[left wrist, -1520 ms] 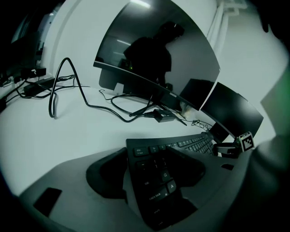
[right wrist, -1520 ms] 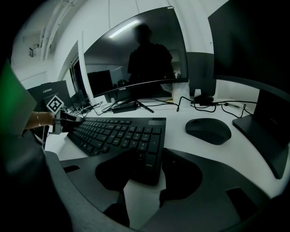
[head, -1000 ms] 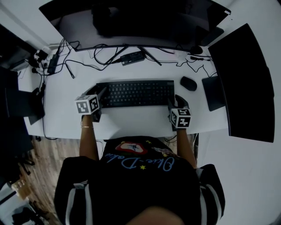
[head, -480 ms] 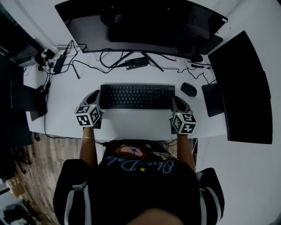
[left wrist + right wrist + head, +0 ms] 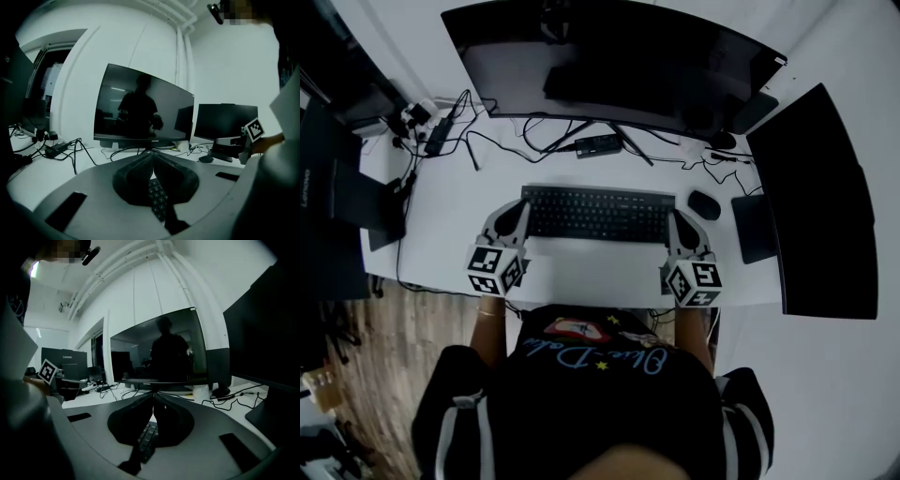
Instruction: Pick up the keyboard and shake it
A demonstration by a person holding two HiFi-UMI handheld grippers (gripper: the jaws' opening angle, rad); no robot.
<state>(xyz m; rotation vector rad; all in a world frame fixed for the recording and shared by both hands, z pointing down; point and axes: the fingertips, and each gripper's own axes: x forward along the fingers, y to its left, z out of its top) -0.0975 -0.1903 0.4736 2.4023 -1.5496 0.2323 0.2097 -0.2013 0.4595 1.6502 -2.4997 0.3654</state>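
A black keyboard [image 5: 595, 214] lies across the middle of the white desk [image 5: 581, 272], in front of the person. My left gripper [image 5: 517, 216] is at its left end and my right gripper [image 5: 676, 223] at its right end. Both are shut on the keyboard's short edges. In the left gripper view the jaws [image 5: 152, 157] meet at the tips, with keys of the keyboard [image 5: 158, 199] showing just below them. The right gripper view is alike: jaws [image 5: 153, 401] together, keyboard [image 5: 146, 437] beneath. I cannot tell whether the keyboard is off the desk.
A wide curved monitor [image 5: 609, 56] stands behind the keyboard, and a second dark screen [image 5: 816, 187] at the right. A mouse [image 5: 704, 204] and a dark flat pad [image 5: 753, 225] lie right of the keyboard. Cables, a small hub [image 5: 598, 145] and a power strip [image 5: 439, 134] lie at the back.
Both grippers have gone from open beside the keyboard's ends to shut on them. The head view has shifted, so the desk sits lower in the picture.
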